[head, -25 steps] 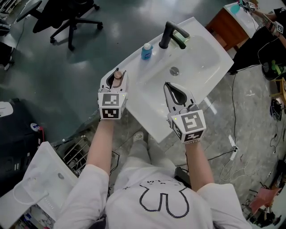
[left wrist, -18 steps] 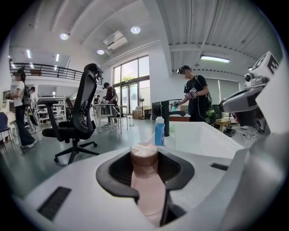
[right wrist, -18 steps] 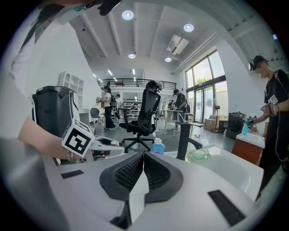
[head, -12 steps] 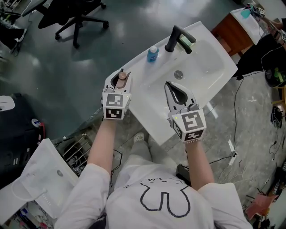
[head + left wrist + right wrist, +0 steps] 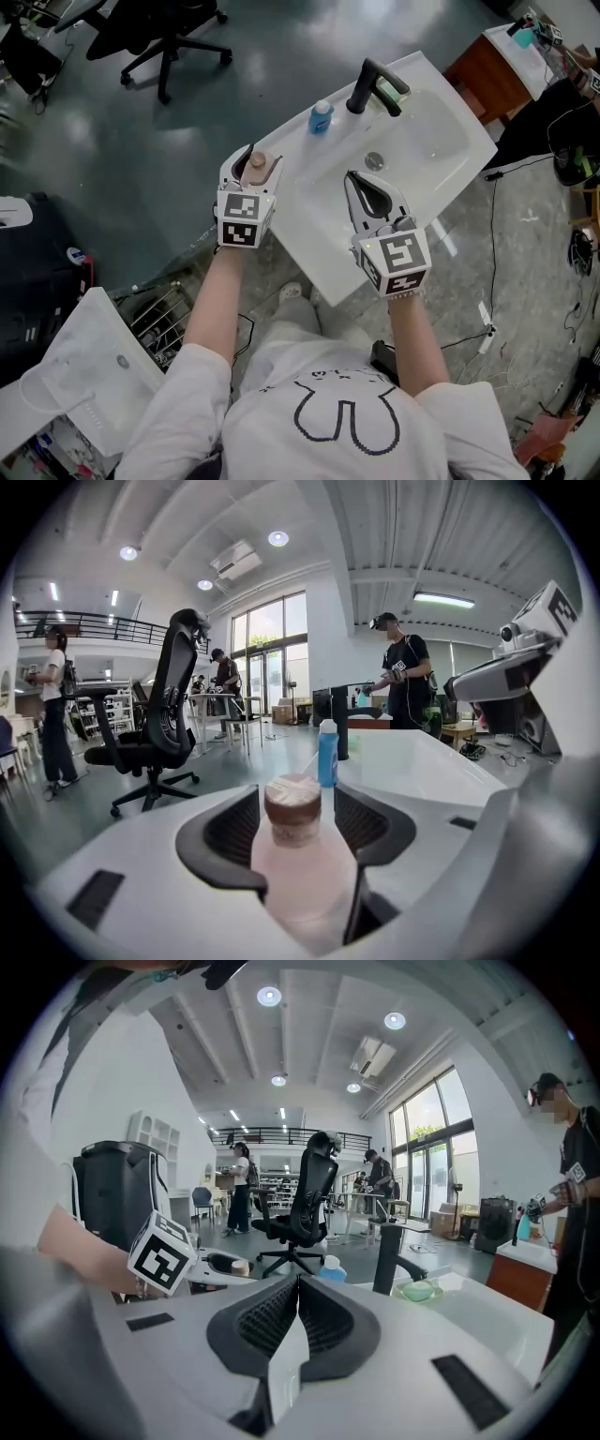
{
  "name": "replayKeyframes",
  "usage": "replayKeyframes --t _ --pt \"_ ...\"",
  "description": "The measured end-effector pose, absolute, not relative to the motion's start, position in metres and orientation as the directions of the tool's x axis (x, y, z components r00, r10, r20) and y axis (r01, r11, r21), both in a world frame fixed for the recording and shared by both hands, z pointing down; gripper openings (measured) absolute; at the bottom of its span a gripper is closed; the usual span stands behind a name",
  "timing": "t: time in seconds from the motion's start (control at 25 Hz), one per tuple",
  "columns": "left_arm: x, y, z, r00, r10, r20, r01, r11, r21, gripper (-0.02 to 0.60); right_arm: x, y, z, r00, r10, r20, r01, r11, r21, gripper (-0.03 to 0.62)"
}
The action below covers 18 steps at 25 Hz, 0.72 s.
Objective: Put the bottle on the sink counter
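A pale pink bottle point(image 5: 257, 165) with a brown cap stands upright between the jaws of my left gripper point(image 5: 253, 156), at the left corner of the white sink counter point(image 5: 319, 253). In the left gripper view the bottle point(image 5: 292, 841) fills the gap and the jaws of my left gripper point(image 5: 295, 803) are opening, with space showing beside the neck. I cannot tell whether the bottle's base rests on the counter. My right gripper point(image 5: 354, 180) hovers over the counter's front part, shut with nothing in it point(image 5: 298, 1283).
A small blue bottle point(image 5: 321, 115) stands at the counter's back edge beside the black faucet point(image 5: 367, 84). A green soap point(image 5: 389, 89) lies behind the faucet. An office chair point(image 5: 159, 28) is on the floor at the far left, a wooden cabinet point(image 5: 478, 56) at the far right.
The left gripper's jaws have spread wider around the pink bottle. The right gripper has stayed put.
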State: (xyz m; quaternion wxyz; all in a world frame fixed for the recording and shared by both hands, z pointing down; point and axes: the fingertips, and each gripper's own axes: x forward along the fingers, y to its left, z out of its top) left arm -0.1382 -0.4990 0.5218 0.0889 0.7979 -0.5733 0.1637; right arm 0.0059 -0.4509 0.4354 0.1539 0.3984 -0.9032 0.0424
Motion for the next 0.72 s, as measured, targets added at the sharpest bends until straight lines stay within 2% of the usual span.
replayKeyframes --t 0.36,0.72 --pt "-0.146 -0.479 0.512 0.262 -0.883 0.388 -0.947 -0.313 -0.073 0.242 0.012 -0.444 0.417 -0.643 -0.714 0.276 -0.737 0.675 0.031 0.028" --pt "-0.159 -0.448 0.467 0.209 -0.914 0.347 -0.958 -0.263 -0.117 0.242 0.004 -0.426 0.387 -0.676 -0.697 0.237 -0.712 0.701 0.031 0.028"
